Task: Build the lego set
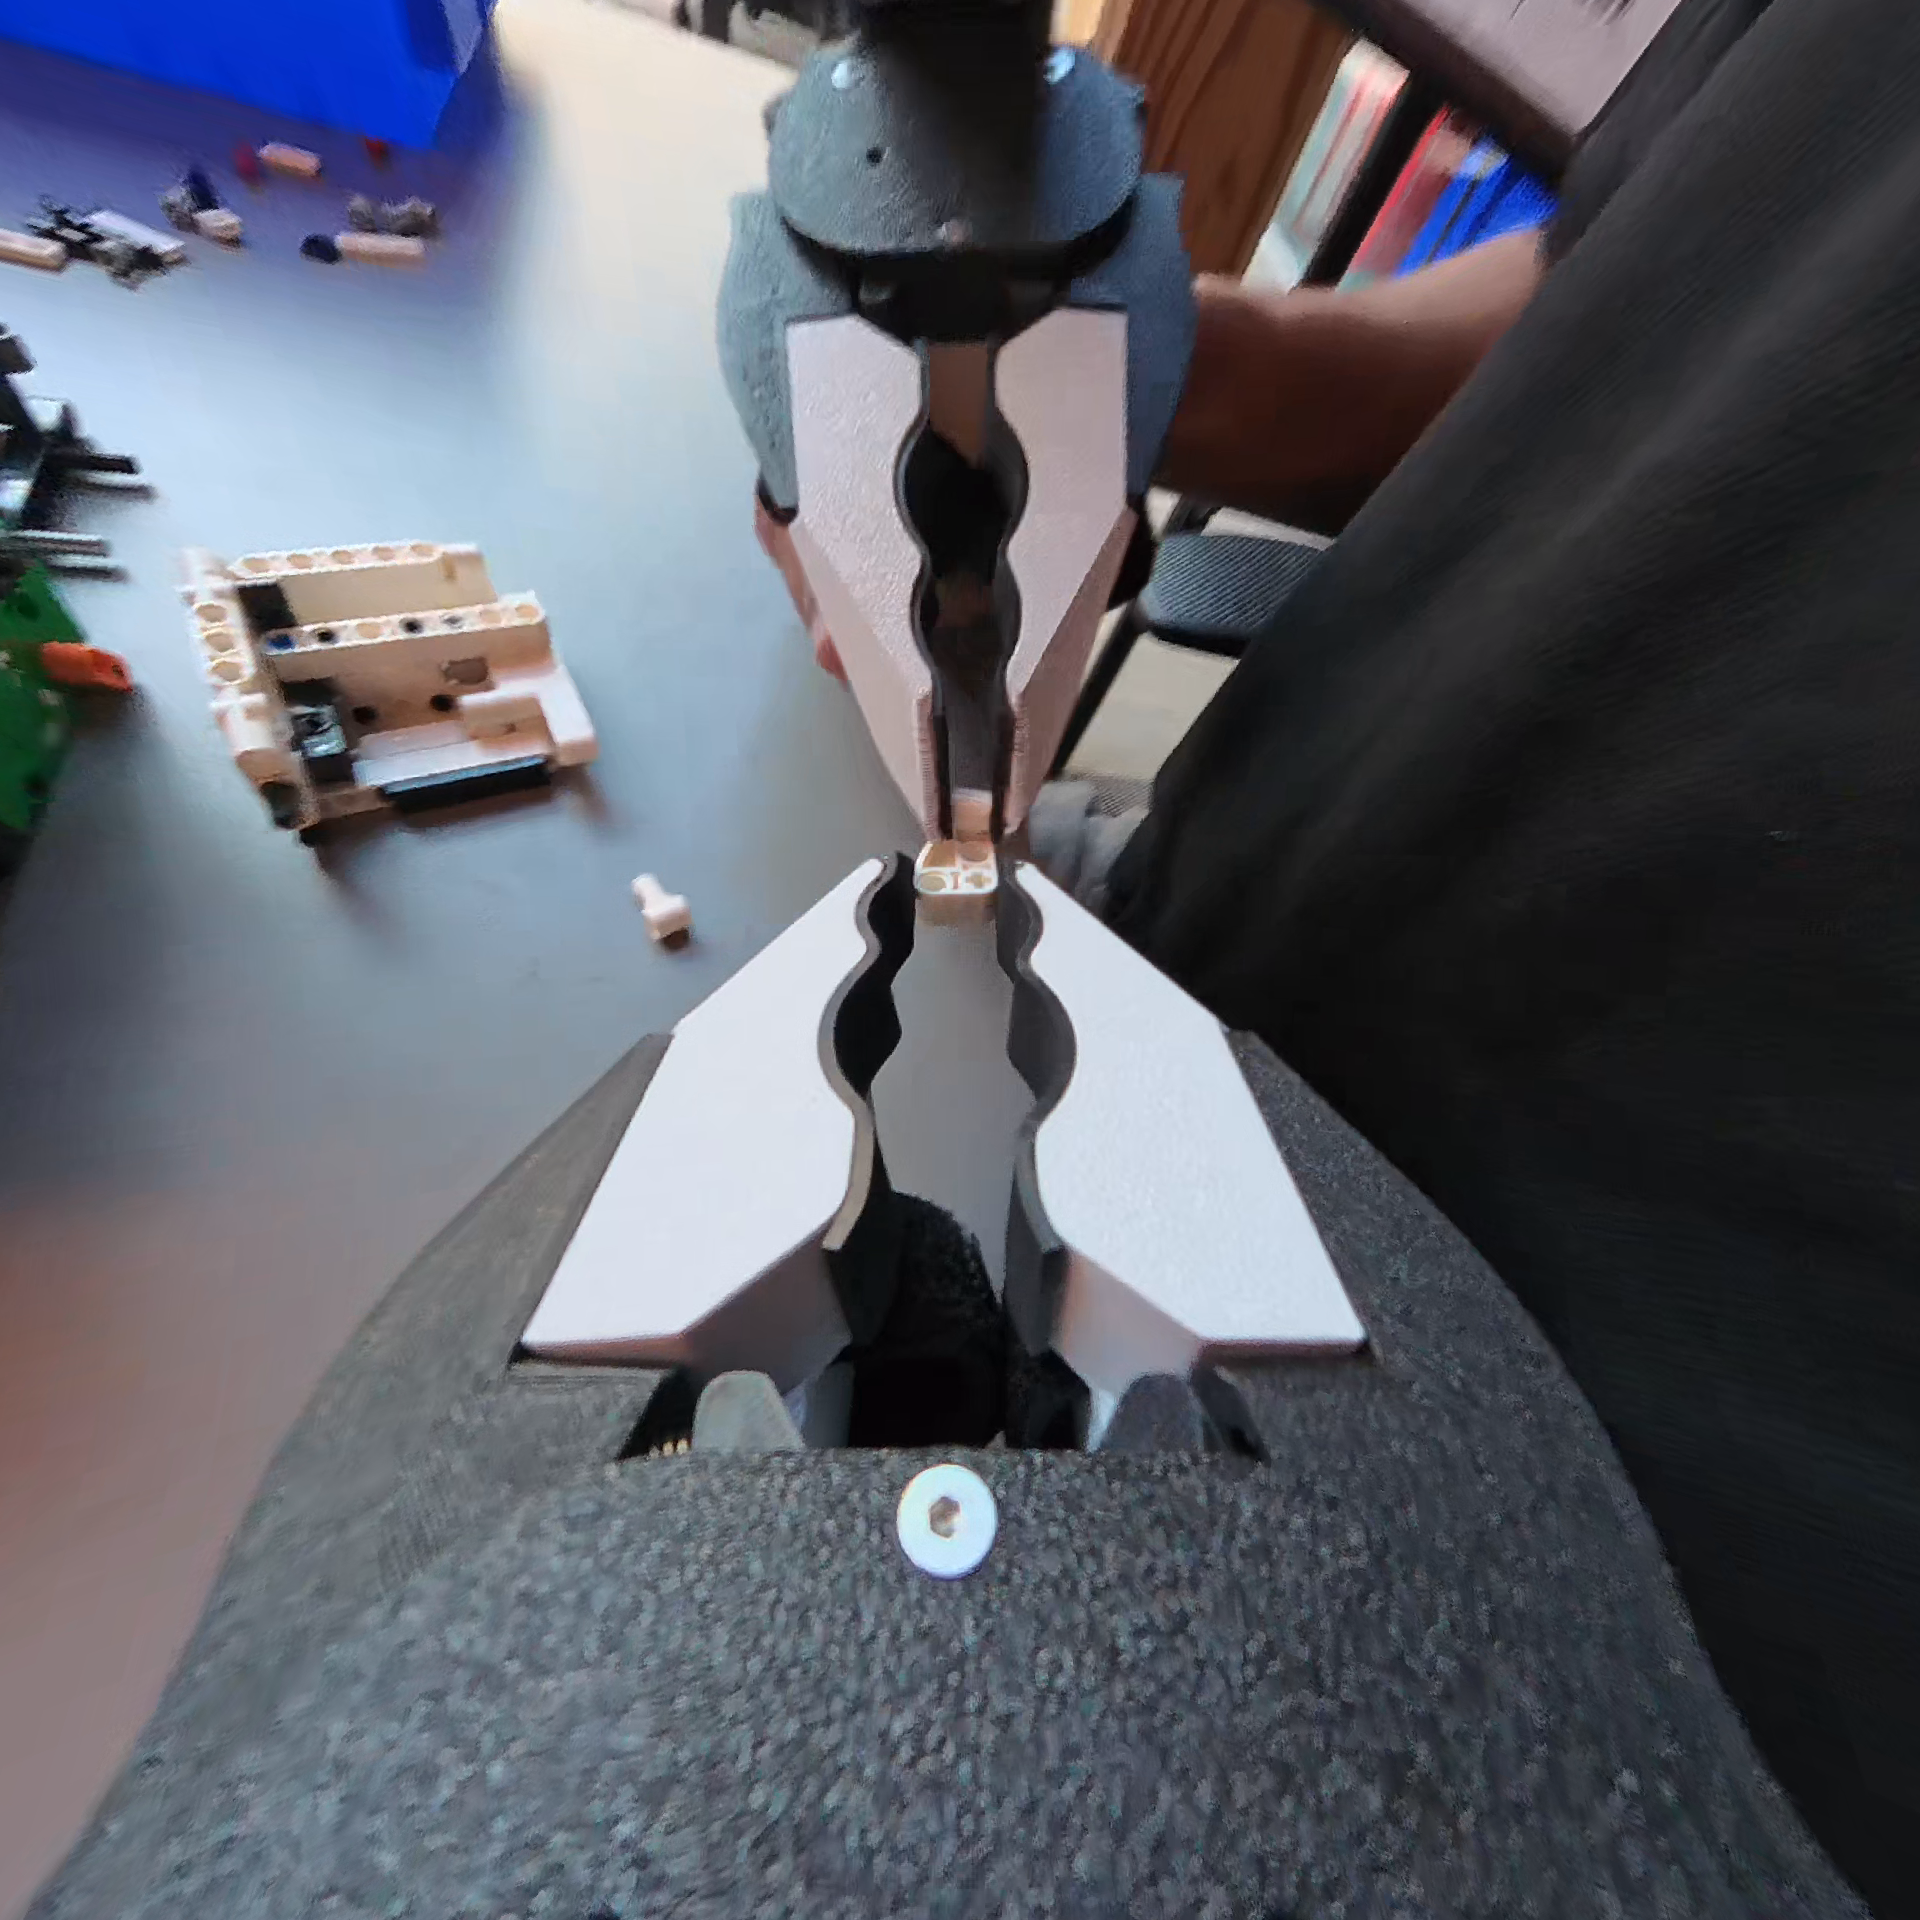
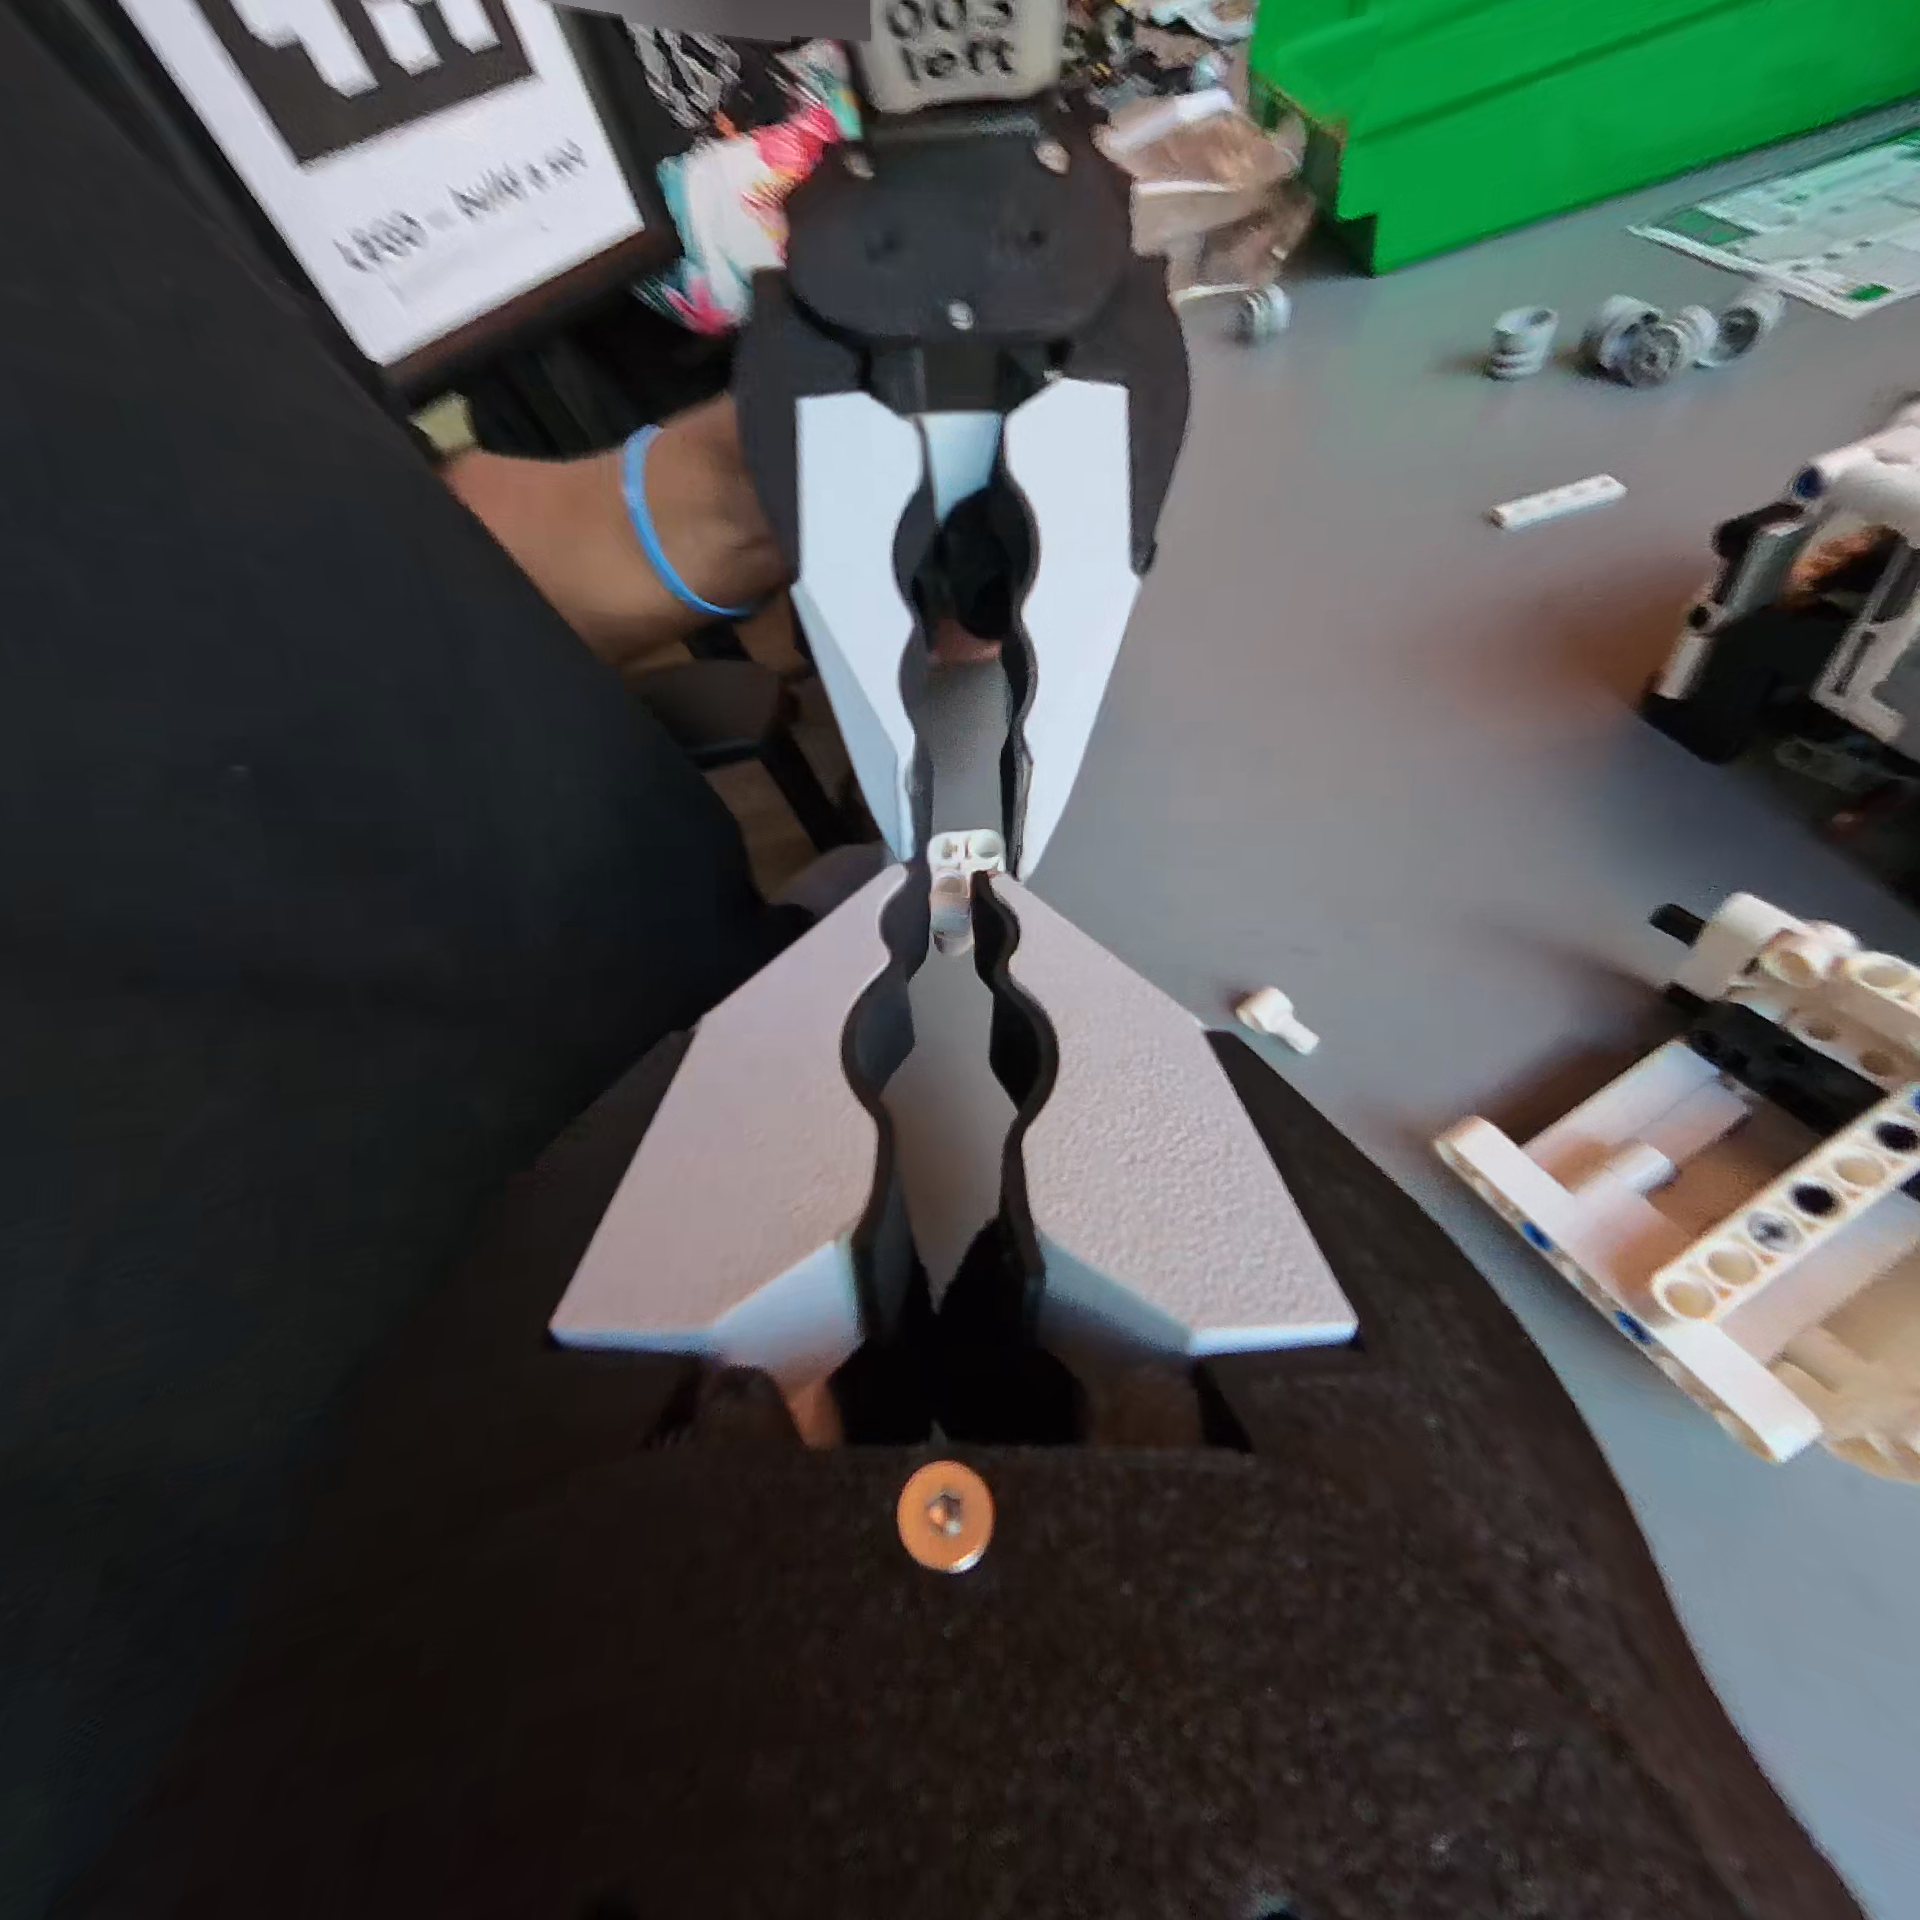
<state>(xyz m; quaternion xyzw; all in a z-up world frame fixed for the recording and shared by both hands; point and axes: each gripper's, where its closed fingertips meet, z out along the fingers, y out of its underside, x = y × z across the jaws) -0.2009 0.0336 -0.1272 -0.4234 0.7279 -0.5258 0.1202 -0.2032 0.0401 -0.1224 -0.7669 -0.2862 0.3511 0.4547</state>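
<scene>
progress: mid-build, much remaining | left gripper is pinching a small white connector nearly closed | right gripper is clamping a white pin, meeting tip to tip above the table edge | white frame assembly is lying far left | loose pieces are waiting farther off

bare grey table between loose pin and assembly.

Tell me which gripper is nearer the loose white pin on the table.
Left, slightly. The left gripper holds its connector just right of the loose white pin; the right gripper, meeting it tip to tip, sits marginally farther off.
</scene>
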